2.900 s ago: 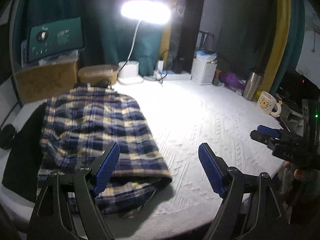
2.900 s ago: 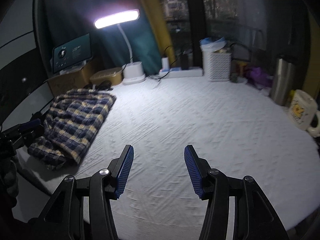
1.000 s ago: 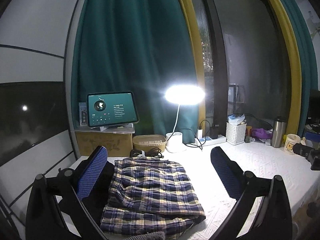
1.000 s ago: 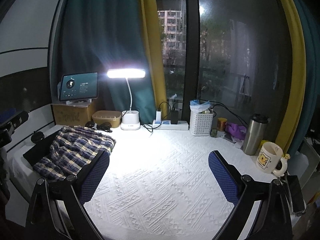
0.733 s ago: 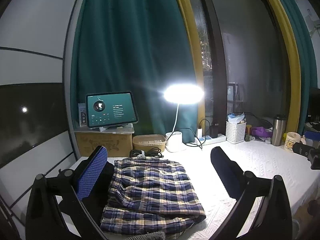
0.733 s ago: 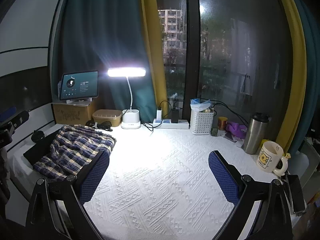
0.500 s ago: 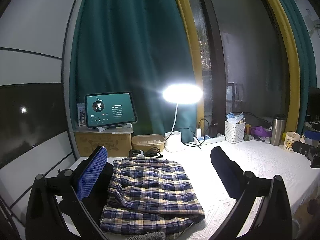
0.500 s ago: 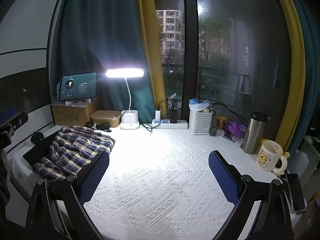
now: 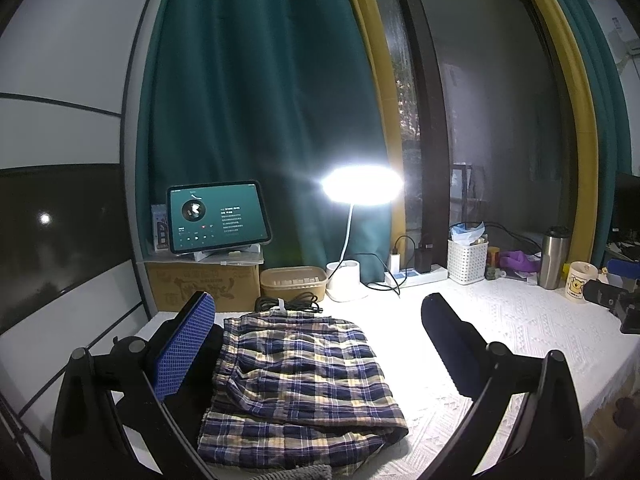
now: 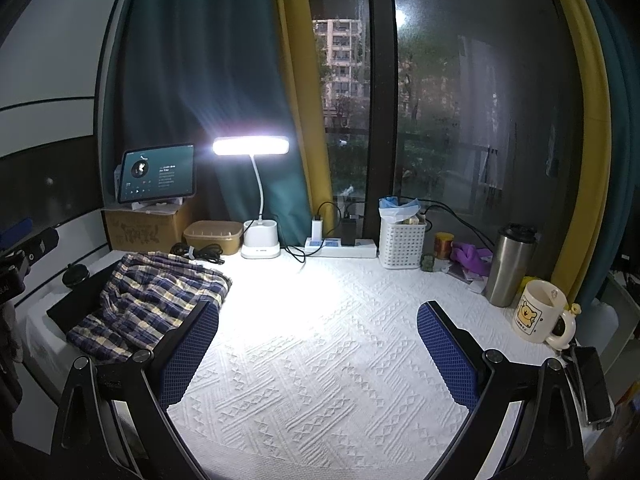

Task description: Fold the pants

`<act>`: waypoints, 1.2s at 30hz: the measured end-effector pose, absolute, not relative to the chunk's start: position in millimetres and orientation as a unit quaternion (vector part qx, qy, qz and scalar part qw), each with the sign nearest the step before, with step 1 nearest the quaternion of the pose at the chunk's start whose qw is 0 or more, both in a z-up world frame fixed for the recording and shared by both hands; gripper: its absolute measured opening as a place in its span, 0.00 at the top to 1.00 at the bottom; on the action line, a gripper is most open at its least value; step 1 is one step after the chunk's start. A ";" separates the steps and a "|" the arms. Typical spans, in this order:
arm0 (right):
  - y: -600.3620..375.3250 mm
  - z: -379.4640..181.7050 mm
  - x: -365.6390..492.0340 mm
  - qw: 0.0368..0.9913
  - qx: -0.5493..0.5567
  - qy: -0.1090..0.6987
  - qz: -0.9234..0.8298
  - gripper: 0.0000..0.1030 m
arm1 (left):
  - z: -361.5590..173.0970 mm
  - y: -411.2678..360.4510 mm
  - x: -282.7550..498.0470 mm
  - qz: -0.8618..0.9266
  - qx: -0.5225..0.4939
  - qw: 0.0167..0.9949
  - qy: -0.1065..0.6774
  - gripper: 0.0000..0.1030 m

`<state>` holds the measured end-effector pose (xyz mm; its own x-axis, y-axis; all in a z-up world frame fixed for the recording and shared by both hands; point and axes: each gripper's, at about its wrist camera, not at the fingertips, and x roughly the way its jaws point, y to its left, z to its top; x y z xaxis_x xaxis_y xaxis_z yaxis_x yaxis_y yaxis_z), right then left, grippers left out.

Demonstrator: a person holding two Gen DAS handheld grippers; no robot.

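While nothing is being gripped, risks are standing thus:
Left gripper [image 9: 316,344]: hanging spread, empty.
Right gripper [image 10: 318,354]: hanging spread, empty.
Folded blue-and-yellow plaid cloth pants [image 9: 296,376]: lying far left, overhanging the white textured table cover [image 10: 320,360].
Risk: loose near layers sliding off.

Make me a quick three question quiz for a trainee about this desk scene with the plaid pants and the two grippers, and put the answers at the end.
1. True or false: the plaid pants lie folded on the white table cover, and no gripper grips them.
2. What stands right beside the steel tumbler on the near side: A) the bear mug, B) the tablet, C) the desk lamp?
3. Fill in: the left gripper and the right gripper both have jaws that are ____.

Key: 1 true. 2 A. 3 open.
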<state>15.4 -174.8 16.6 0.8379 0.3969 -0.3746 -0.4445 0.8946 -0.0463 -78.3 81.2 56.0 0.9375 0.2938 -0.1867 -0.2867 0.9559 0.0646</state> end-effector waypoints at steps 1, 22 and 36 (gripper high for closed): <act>-174.9 16.6 15.5 0.956 -0.066 0.181 0.220 0.03 | 56.0 81.1 -78.3 0.148 0.018 0.984 0.098 0.01; -176.6 11.1 20.6 0.956 -0.044 0.196 0.215 0.03 | 55.4 79.4 -77.7 0.146 0.014 0.984 0.104 0.01; -175.0 9.5 21.1 0.955 -0.043 0.200 0.214 0.03 | 56.0 81.7 -75.6 0.146 0.011 0.983 0.109 0.01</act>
